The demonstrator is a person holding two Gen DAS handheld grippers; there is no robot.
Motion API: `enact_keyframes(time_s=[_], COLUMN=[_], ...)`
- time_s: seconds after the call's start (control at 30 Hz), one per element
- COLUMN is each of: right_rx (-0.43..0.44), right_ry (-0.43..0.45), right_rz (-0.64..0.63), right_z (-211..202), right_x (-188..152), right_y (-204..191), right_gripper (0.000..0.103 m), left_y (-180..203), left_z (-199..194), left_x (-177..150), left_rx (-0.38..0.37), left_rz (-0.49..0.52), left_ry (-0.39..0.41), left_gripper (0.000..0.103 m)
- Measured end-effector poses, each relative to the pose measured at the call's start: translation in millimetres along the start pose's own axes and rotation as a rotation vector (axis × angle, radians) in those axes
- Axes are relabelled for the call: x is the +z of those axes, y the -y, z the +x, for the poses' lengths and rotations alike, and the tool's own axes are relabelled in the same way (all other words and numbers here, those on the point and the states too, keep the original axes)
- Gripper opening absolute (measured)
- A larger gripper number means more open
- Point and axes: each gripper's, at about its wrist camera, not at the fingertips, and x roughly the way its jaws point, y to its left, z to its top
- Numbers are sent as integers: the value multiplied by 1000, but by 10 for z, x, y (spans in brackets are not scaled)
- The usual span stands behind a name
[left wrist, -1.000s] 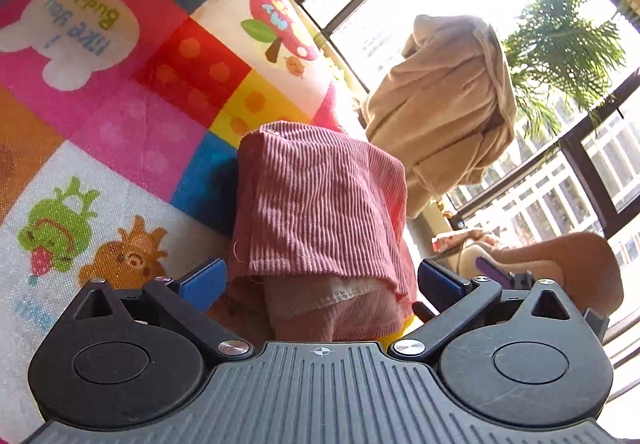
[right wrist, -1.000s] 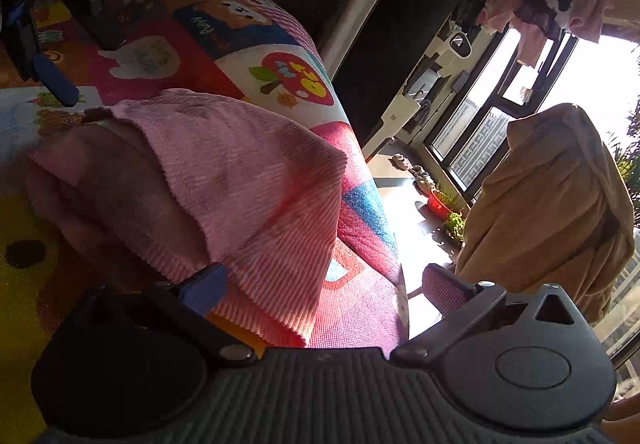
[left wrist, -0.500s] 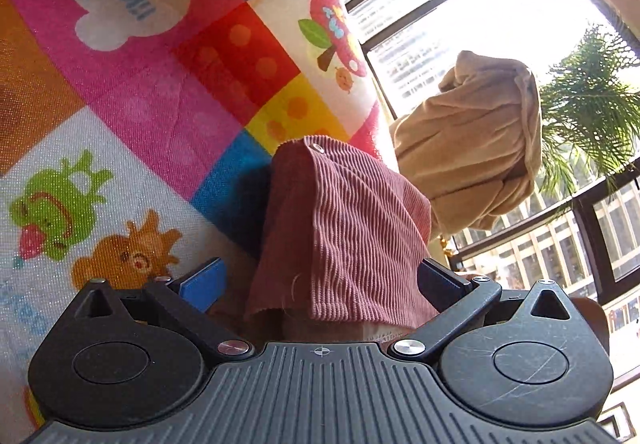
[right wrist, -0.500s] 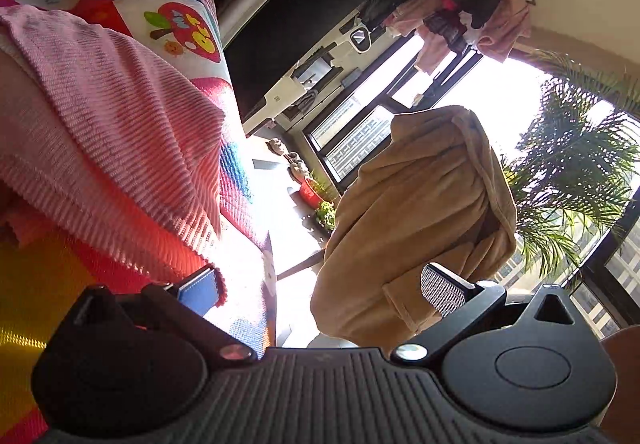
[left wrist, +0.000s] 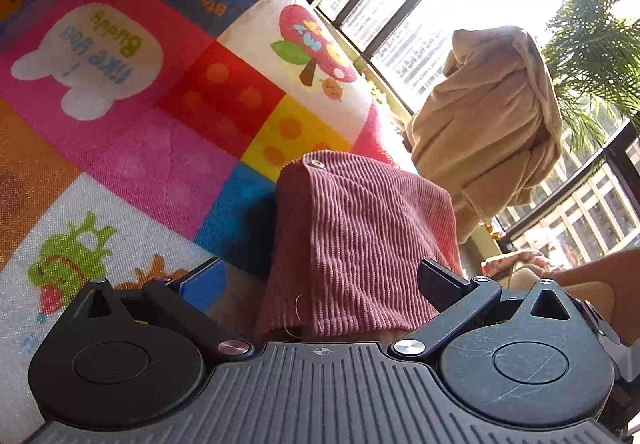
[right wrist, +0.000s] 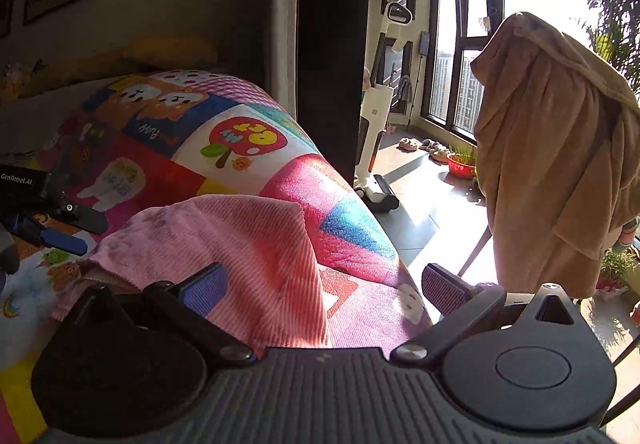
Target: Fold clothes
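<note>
Both wrist cams sit low over the colourful patchwork cartoon quilt point(left wrist: 120, 92), facing the window; shared: ribbed pink garment point(left wrist: 360, 244) close up, tan hanging robe point(right wrist: 552, 148).

Near edge of pink ribbed garment point(left wrist: 360, 244) hidden behind left gripper point(left wrist: 320, 280) body, person's hand point(left wrist: 592, 284) cut off at frame edge.

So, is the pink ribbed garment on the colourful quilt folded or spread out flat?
Folded. The pink ribbed garment lies doubled over in layers on the colourful quilt, a lighter inner layer showing beneath its edge.
</note>
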Motion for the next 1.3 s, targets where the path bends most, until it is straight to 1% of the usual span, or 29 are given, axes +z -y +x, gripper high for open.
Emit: enact_keyframes(time_s=[0.07,0.13,0.17,0.2,0.27,0.37,0.43,0.47,0.53,0.57,0.63,0.73,0.8,0.9,1.03,1.1,1.17,1.2,1.27,1.3], right_rx=[16,1,-10,-23,-62,-80,-91,-98,-110,-111,-111,-110,-107,-102,-94,-58,10,28,29,15], right_ry=[-3,-32,-50,-73,-152,-200,-184,-181,-176,-177,-177,-178,-180,-183,-181,-184,-176,-152,-105,-92], right_rz=[11,9,5,-1,-30,-55,-93,-111,-144,-145,-141,-124,-115,-104,-100,-71,8,56,130,146], right_z=[162,366,480,595,809,930,910,910,909,908,902,894,890,894,884,856,775,718,638,641], right_x=[50,53,47,32,-63,-231,-271,-279,-295,-294,-297,-302,-303,-301,-296,-261,-169,-102,68,159], right_y=[-96,-201,-252,-303,-399,-503,-567,-595,-645,-648,-641,-613,-592,-574,-556,-476,-315,-234,-112,-86], right_gripper=[103,103,103,103,103,103,103,103,103,103,103,103,103,103,103,103,103,103,103,103], left_y=[55,84,67,45,0,-130,-226,-257,-279,-267,-222,-189,-145,-82,-76,-90,-101,-114,-148,-163], left_z=[75,132,117,93,44,-119,-183,-171,-54,19,218,487,496,492,468,449,429,421,413,408], left_x=[-53,-146,-165,-178,-204,-55,78,141,262,297,313,216,129,70,-11,-55,-85,-79,-71,-71], left_rx=[52,116,119,116,109,-3,-64,-82,-116,-126,-137,-143,-139,-123,-126,-131,-134,-142,-157,-164], left_rz=[55,129,139,145,156,79,6,-25,-62,-64,-49,-49,5,87,119,127,131,124,108,101], left_ry=[-24,-41,-42,-41,-40,4,38,46,43,39,16,-45,-11,-2,31,53,66,69,70,71], left_gripper=[103,103,103,103,103,103,103,103,103,103,103,103,103,103,103,103,103,103,103,103])
